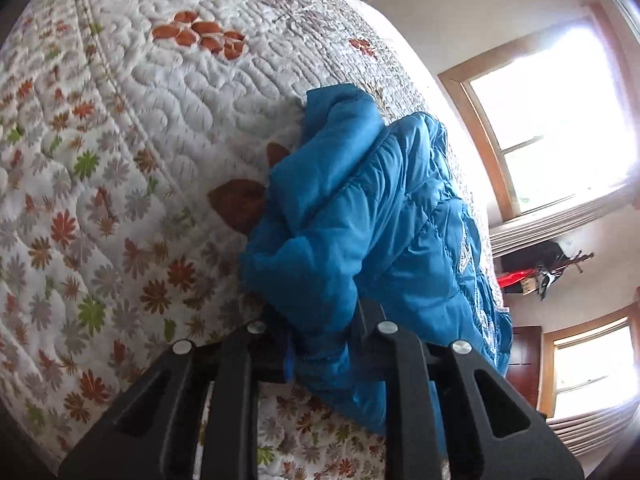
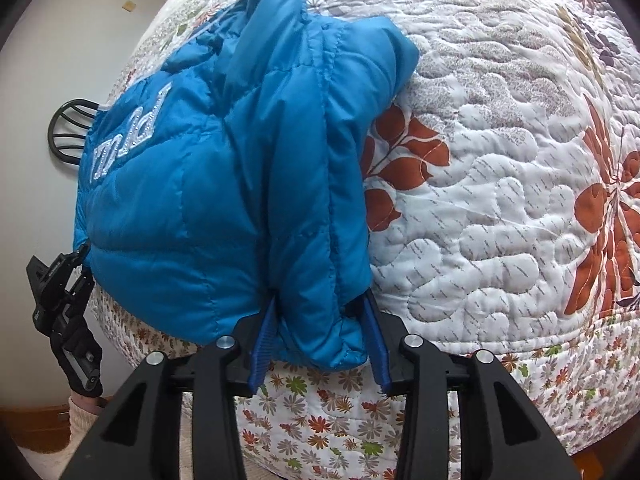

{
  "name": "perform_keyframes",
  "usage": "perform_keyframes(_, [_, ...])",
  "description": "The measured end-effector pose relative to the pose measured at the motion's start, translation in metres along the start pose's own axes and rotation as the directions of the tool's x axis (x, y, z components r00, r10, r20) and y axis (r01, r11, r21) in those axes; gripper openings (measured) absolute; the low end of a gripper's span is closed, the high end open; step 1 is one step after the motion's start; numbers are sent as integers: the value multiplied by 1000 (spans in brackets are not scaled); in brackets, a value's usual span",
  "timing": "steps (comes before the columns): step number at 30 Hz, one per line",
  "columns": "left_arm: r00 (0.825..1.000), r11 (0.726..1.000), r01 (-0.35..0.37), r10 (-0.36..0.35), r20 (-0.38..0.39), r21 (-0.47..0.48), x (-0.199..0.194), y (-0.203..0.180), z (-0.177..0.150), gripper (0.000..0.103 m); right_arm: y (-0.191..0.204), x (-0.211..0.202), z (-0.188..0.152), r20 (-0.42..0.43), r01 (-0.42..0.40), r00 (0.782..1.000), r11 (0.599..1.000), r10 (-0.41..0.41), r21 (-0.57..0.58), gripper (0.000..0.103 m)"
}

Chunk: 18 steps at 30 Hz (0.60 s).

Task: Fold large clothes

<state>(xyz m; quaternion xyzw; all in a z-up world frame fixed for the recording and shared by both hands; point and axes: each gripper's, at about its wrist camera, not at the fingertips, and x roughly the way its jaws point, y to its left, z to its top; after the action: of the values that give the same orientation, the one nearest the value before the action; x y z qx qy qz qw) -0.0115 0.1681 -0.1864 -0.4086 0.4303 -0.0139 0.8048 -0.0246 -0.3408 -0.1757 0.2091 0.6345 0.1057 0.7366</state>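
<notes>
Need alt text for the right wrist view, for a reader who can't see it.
The right gripper is clamped on a bunched edge of a blue puffer jacket lying on a floral quilted bedspread. The left gripper meets the jacket's far-left edge.

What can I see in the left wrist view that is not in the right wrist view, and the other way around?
Only the left wrist view shows the bright windows and the dark things with a red item against the far wall.

Only the right wrist view shows the white lettering on the jacket, a black chair back by the wall, and the left tool seen from outside.

Both show the blue puffer jacket on the floral quilt, with fabric between each tool's jaws, as in the right tool.
</notes>
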Motion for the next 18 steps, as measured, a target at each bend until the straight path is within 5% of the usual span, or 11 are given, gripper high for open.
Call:
perform_keyframes(7, [999, 999, -41, 41, 3, 14, -2, -11, -1, 18, -4, 0, 0, 10, -11, 1000, 1000, 11, 2, 42])
perform_keyframes(12, [998, 994, -37, 30, 63, 108, -28, -40, 2, 16, -27, -28, -10, 67, -106, 992, 993, 103, 41, 46])
perform_keyframes(15, [994, 979, -35, 14, 104, 201, -43, -71, 3, 15, -48, -58, -15, 131, -41, 991, 997, 32, 65, 46])
perform_keyframes(18, [987, 929, -45, -15, 157, 368, -60, -124, -3, 15, -73, -70, -15, 144, 73, 986, 992, -87, 102, 46])
